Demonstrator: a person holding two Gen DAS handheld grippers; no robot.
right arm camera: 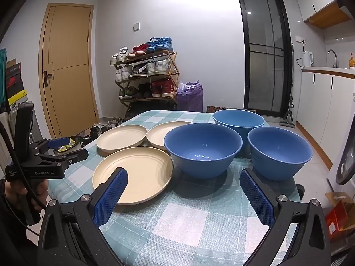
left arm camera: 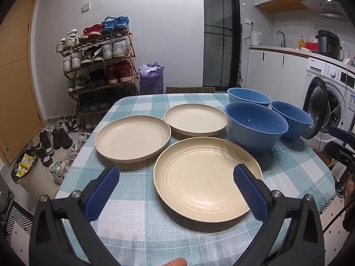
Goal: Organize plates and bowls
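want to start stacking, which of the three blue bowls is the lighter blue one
The far bowl, at the table's back edge behind the other two. Its inside is pale sky blue, while the front-left bowl and front-right bowl are darker blue.

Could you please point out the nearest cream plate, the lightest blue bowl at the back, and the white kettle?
Nearest round cream plate (left arm camera: 199, 184): left wrist view, ridged inner base.
Light blue round bowl (right arm camera: 238, 118): right wrist view, inner wall.
White kettle (right arm camera: 308, 58): right wrist view, body.

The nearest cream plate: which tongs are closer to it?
Left. The left tongs hang open right over the nearest cream plate, one finger above its surface. The right tongs sit further right, facing the big blue bowl.
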